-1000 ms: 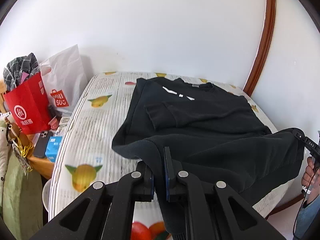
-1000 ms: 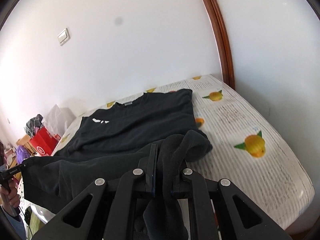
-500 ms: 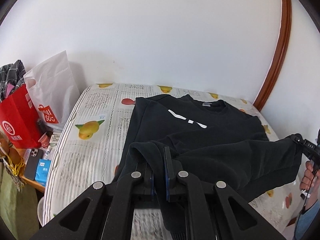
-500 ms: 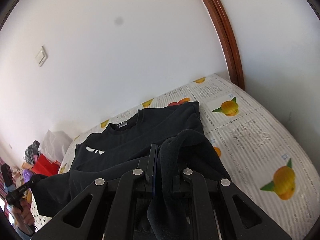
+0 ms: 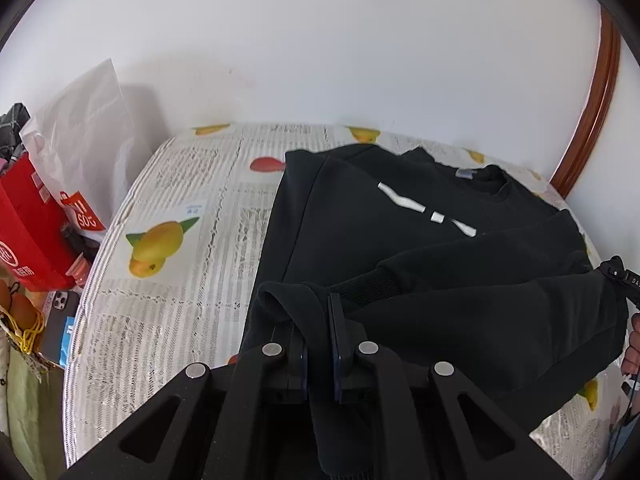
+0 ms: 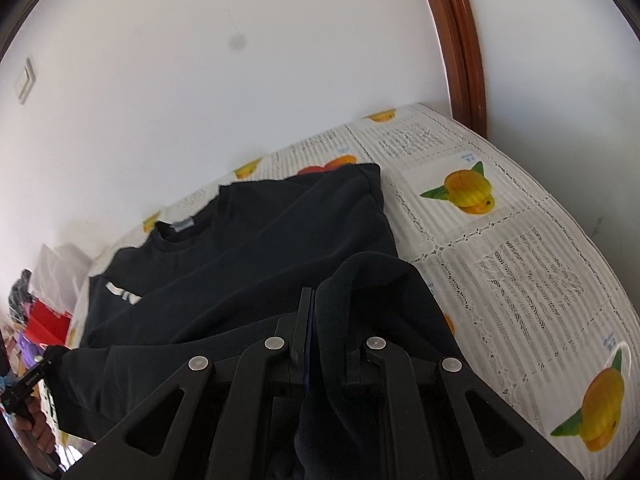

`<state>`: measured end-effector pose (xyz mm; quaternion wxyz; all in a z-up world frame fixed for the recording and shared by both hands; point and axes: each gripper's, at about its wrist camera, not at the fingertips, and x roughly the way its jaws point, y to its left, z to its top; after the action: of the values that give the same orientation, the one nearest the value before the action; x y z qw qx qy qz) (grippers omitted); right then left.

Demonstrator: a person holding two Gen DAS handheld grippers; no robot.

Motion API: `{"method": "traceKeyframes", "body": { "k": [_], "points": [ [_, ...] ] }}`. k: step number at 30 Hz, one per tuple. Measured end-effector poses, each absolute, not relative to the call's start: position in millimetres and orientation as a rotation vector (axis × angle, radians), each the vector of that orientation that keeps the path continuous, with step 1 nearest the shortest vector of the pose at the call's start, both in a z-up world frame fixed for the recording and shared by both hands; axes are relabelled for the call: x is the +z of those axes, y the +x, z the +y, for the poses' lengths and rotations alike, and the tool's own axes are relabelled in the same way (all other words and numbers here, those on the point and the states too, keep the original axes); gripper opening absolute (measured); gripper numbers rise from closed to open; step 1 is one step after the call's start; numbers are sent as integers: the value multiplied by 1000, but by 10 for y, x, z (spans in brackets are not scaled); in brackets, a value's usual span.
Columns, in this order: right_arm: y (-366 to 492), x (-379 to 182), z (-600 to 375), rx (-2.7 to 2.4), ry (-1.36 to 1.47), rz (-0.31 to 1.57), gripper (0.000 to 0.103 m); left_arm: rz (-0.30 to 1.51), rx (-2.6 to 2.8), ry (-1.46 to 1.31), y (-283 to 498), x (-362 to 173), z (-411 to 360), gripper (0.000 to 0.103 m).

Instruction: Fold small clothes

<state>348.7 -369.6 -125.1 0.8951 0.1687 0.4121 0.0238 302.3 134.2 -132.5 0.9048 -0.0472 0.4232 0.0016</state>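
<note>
**Two grippers pinch the hem of a black sweatshirt over the bed**

Two grippers, one in each of the person's hands, hold the near edge of a black sweatshirt (image 5: 460, 248) above the bed. Closest to me, the left gripper (image 5: 318, 332) has its jaws pressed together on a bunched fold of the dark cloth, which loops up over its left finger and hangs down between the arms. The right gripper (image 6: 316, 320) is clamped the same way on the other corner of the hem, the cloth rising in a hump over its right finger. Between the two, the lifted edge stretches as a dark band, raised off the bedcover (image 5: 180, 312).

Beyond the band, the rest of the sweatshirt lies flat on the white bedcover printed with mangoes, front up, with white marks (image 5: 424, 208) on the chest and a small grey label (image 6: 182, 224) at the neck. One sleeve lies folded across the body.

Further off on the left side stand a red paper bag (image 5: 28, 236) and a white plastic bag (image 5: 88, 128) beside the bed. At the back is a white wall (image 5: 320, 40) with a brown wooden frame (image 6: 460, 40) in the corner.
</note>
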Motion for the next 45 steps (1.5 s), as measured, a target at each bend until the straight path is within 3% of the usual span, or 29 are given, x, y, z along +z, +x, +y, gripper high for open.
{"method": "traceKeyframes", "body": {
  "k": [5,8,11,18,26,35,37,38,39,45],
  "points": [
    [3547,-1411,-3606,3,245,915,13,892,-2,-94,3036,-1420,1349,11],
    [3464,-1355,-3589,1,202,916,23,898,-14,-94,2986,-1399,1361,14],
    [3280,-1238,-3583,32,158,928,35,890,-40,-107,2845,-1322,1418,28],
    [2616,-873,-3781,37,97,797,38,863,-37,-122,2491,-1228,1662,47],
    [2611,-1117,-4193,-41,254,863,38,903,-1,-157,2295,-1402,1894,49],
    [2792,-1479,-4221,-38,417,934,34,968,-54,-228,2477,-1627,1866,48],
    [2786,-1475,-4196,-31,416,923,16,966,-53,-223,2486,-1655,1836,41],
    [2777,-1464,-4156,-38,391,920,14,959,-60,-210,2476,-1661,1810,28],
    [2764,-1450,-4117,-49,358,916,10,957,-66,-206,2464,-1660,1797,23],
    [2629,-1358,-4050,-65,290,917,8,949,-45,-170,2283,-1596,1737,18]
  ]
}}
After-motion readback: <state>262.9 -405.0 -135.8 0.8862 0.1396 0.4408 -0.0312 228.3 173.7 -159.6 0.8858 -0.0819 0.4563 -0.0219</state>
